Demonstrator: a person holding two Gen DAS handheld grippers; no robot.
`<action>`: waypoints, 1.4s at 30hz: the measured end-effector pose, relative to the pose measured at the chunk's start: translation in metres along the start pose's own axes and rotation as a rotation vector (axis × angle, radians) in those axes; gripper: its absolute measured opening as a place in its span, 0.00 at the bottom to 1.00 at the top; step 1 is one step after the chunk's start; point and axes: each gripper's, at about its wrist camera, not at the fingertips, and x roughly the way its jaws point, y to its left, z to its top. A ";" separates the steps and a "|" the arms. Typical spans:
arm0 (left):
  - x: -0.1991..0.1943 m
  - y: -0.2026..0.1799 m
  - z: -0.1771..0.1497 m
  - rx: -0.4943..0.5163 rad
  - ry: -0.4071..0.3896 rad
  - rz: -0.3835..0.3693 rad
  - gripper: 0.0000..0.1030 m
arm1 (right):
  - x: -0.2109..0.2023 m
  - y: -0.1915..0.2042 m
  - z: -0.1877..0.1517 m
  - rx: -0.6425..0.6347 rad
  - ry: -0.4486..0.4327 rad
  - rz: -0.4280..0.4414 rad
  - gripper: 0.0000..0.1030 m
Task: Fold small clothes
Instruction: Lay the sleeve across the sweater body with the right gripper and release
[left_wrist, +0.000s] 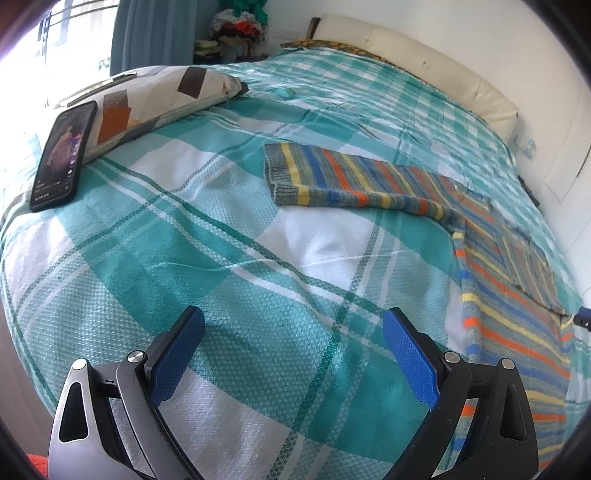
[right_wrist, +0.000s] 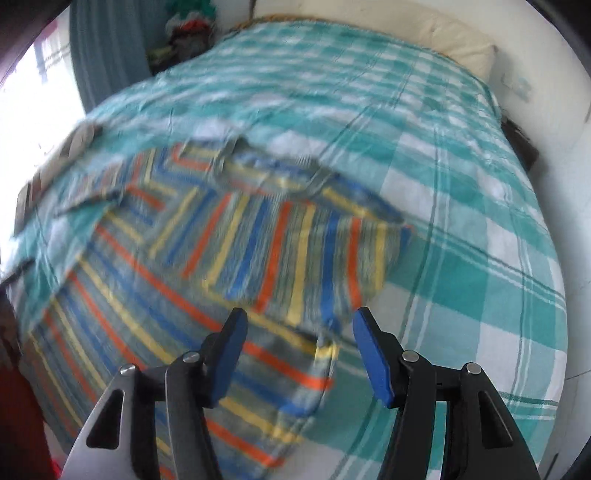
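The striped sweater (right_wrist: 207, 258) lies flat on the bed (right_wrist: 461, 240), one sleeve folded across its chest, the other stretched toward 10 o'clock in my left view. I'd pinch that sleeve's cuff (left_wrist: 286, 173) squarely and lay it across without dragging. Left gripper (left_wrist: 293, 354) hangs wide over bare bedspread; right gripper (right_wrist: 299, 354) gapes, empty, above the hem.

Phone (left_wrist: 62, 155) against patterned pillow (left_wrist: 155, 92)

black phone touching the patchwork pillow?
Touching. Left wrist view: the black smartphone leans with its upper edge on the beige patchwork pillow, lower end on the teal plaid bedspread.
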 end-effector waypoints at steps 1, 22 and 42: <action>0.001 -0.002 -0.001 0.008 0.005 0.005 0.95 | 0.008 0.002 -0.003 -0.001 0.001 -0.039 0.57; 0.017 -0.026 -0.012 0.149 0.041 0.082 0.96 | -0.003 -0.081 0.011 0.407 -0.038 0.327 0.53; 0.027 -0.040 -0.017 0.228 0.062 0.114 1.00 | 0.076 -0.108 0.024 0.490 0.073 -0.200 0.56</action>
